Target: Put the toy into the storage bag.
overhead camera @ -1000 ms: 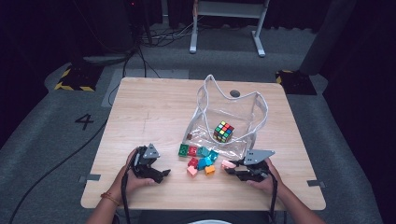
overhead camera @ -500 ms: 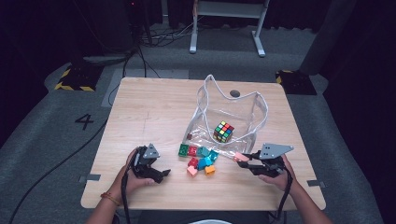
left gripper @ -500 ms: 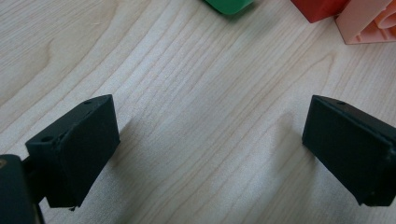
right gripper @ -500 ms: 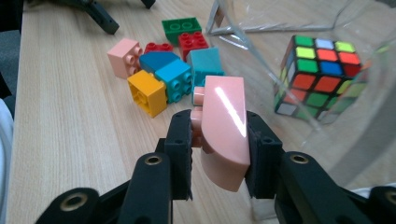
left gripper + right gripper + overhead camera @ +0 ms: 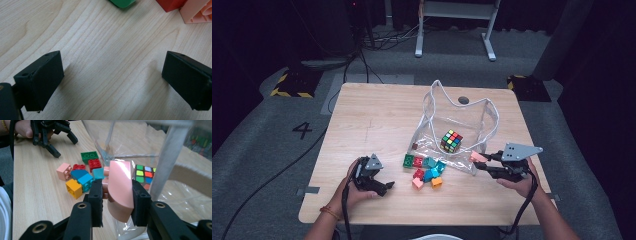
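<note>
Pink plastic, one rounded brick [image 5: 120, 190]: clamped between the pads of the right gripper [image 5: 482, 162], lifted off the wooden table [image 5: 377, 115] and hanging just beside the near edge of the clear plastic bag [image 5: 462, 125].

Bag contents: one colour-faced puzzle cube [image 5: 451, 141], resting on the bag's lower sheet; white-trimmed mouth gaping towards the person.

Loose stock: a cluster of bricks [image 5: 424, 170] on the table left of the bag, comprising green, red, teal, blue, orange and a second pink piece.

Left gripper [image 5: 379, 186]: jaws spread wide over bare wood, holding nothing, near the cluster but apart from it.

Step in hand, as judged: carrying a picked brick to the bag. The next move calls for clearing the trimmed rim, bringing the brick over the opening, then parting the jaws so it drops near the cube.
</note>
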A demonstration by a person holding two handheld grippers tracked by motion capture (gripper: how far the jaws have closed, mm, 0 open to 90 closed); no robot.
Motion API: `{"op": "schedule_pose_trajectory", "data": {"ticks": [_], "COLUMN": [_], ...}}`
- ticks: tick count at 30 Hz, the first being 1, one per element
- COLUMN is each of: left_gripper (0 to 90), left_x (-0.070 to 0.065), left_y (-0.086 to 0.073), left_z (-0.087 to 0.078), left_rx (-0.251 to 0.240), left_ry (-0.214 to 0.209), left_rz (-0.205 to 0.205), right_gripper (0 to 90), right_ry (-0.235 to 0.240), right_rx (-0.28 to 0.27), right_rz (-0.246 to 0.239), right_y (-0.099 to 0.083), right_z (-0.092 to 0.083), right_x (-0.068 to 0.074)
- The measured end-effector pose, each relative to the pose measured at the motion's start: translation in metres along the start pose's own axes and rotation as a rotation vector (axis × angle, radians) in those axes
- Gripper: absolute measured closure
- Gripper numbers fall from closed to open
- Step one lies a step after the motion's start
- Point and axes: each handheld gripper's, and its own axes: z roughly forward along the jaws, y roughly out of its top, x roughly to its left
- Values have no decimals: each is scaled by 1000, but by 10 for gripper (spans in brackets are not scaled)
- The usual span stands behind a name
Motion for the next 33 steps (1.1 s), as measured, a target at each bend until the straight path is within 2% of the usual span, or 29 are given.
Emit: {"op": "schedule_pose_trajectory", "data": {"ticks": [4,7,13,17,19,23,28,33], "left_gripper": [39,40,40,40,40,40,39,40], "left_x": [0,0,0,0,0,0,0,0], "left_y": [0,0,0,0,0,0,0,0], "left_z": [0,0,0,0,0,0,0,0], "left_rx": [0,0,0,1,1,1,0,1], "left_ry": [0,0,-1,-1,-1,-1,-1,-1], "left_rz": [0,0,0,0,0,0,0,1], "right_gripper": [673,672,674,675,675,676,676,675], "right_ry": [14,4,11,28,51,58,45,36], "right_rx": [-7,-11,11,31,24,11,-10,-5], "right_rz": [-5,-8,-23,-39,-50,-51,-59,-63], "right_y": [12,21,36,39,39,44,53,64], "right_z": [-7,-12,-16,-15,-17,-23,-30,-30], "right_x": [-3,-4,-9,-4,-1,4,0,-6]}}
